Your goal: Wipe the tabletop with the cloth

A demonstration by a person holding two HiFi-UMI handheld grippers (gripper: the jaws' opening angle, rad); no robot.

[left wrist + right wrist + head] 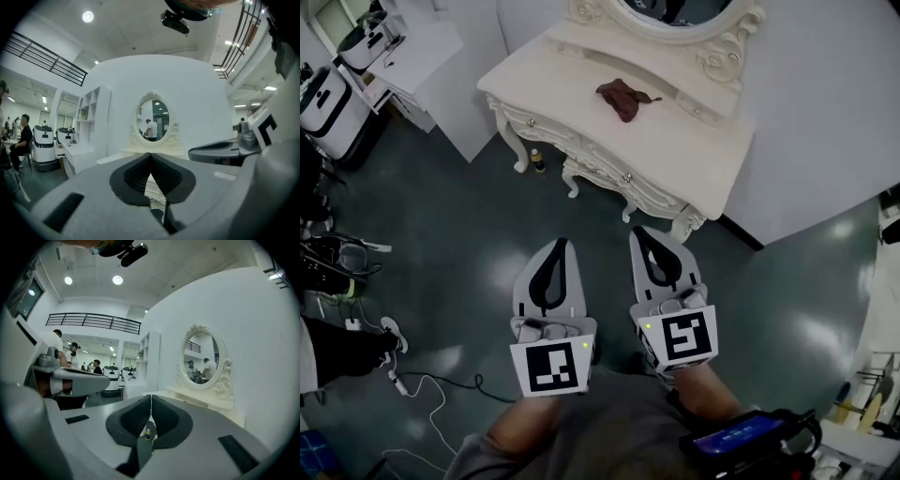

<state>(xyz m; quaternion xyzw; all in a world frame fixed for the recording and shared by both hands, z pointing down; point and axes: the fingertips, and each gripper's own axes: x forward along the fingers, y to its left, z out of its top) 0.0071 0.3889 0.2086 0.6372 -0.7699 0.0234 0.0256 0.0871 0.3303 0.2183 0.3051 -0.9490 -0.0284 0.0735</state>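
A crumpled dark red cloth (623,97) lies on the cream dressing table's top (581,84), near the oval mirror (675,14). Both grippers hang side by side over the floor, well short of the table. My left gripper (560,246) is shut, its tips meeting with nothing between them (150,154). My right gripper (636,234) is shut and empty too (151,397). In both gripper views the mirror (153,119) (201,364) stands ahead.
A small bottle (538,161) stands on the floor beside a table leg. White shelving (441,66) and wheeled machines (333,112) are at the left. Cables (431,394) trail on the floor at lower left. People stand far off (75,355).
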